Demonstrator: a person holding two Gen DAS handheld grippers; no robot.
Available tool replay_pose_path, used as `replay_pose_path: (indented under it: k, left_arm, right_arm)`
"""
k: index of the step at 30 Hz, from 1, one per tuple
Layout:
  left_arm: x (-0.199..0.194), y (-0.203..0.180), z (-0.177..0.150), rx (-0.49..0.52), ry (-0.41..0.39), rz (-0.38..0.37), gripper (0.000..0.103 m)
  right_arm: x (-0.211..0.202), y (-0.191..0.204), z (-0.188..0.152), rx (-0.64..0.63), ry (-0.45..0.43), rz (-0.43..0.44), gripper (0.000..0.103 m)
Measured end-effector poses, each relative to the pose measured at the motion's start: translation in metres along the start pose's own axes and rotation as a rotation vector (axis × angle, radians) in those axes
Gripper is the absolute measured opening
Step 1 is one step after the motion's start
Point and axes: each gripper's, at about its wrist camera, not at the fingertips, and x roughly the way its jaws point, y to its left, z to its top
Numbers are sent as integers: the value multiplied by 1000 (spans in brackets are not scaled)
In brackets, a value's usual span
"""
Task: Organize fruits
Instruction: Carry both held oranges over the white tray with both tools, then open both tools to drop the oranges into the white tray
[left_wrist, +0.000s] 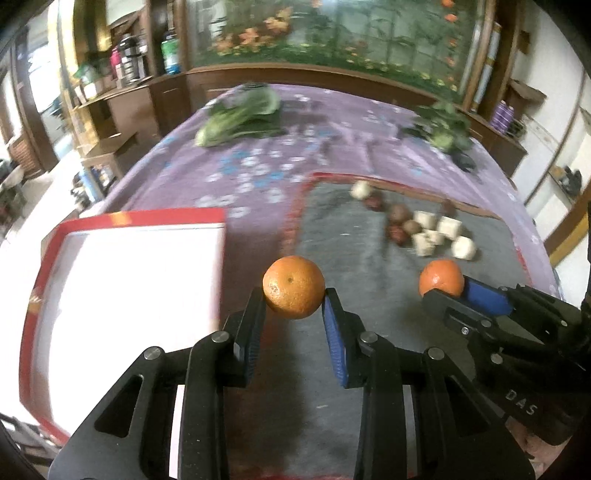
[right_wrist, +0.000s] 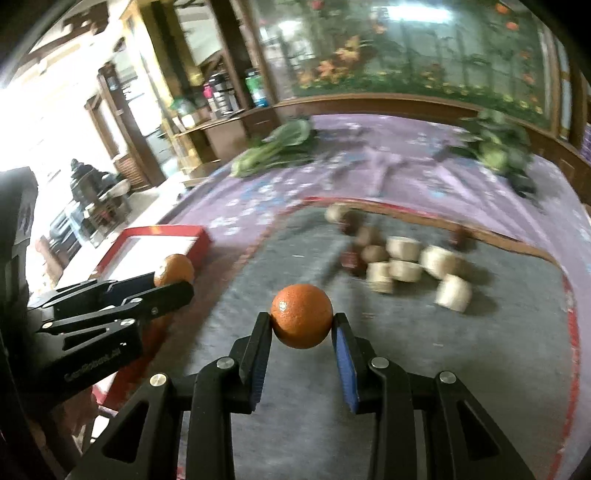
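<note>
A purple flowered cloth (left_wrist: 258, 166) is spread across the whole table, and on it a grey mat (left_wrist: 343, 229) with a red border is laid to the right. At the near left a red-rimmed box (left_wrist: 122, 218) with a white inside is seen, open to the top. Leafy greens (left_wrist: 240, 114) are piled at the far left of the cloth, and a second bunch of greens (left_wrist: 443, 129) at the far right.

On the mat a loose heap of pale cut chunks (right_wrist: 406, 258) and small brown fruits (right_wrist: 373, 253) is scattered, blurred, well beyond both tools.

The left gripper (left_wrist: 294, 295) is held over the mat's left edge, just beside the box, and its pads are clamped on an orange (left_wrist: 293, 286), lifted clear of the surface. The right gripper (right_wrist: 302, 321) is carried over the mat to the right, and a second orange (right_wrist: 301, 315) is pinched between its pads in the same way. Both oranges are gripped at their sides, near the fingertips. From the right wrist view the left tool's orange is seen against the box's near corner.
</note>
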Motion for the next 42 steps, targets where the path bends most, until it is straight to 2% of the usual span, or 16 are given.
replay_pose_path:
  k: [13, 18, 28, 31, 35, 38, 40, 42]
  left_arm:
    - [0, 119, -13, -159, 45, 150, 31]
    - [12, 139, -15, -201, 75, 169, 31]
    - [30, 156, -15, -252, 114, 172, 31]
    - [32, 155, -14, -259, 125, 174, 31]
    - [33, 164, -15, -327, 123, 167, 31]
    - [30, 164, -15, -326, 109, 193, 36]
    - [27, 163, -13, -314, 91, 211, 41]
    - [21, 162, -13, -314, 65, 219, 50]
  right_arm:
    - [74, 121, 36, -124, 84, 265, 32]
    - [112, 154, 40, -177, 144, 281, 32]
    - [146, 164, 34, -230, 212, 258, 32]
    - [147, 162, 33, -226, 208, 276, 32]
    - [148, 158, 32, -201, 212, 314, 34]
    - [141, 155, 30, -163, 184, 366, 47]
    - [136, 156, 29, -174, 163, 365, 48]
    - [129, 156, 29, -177, 151, 365, 48]
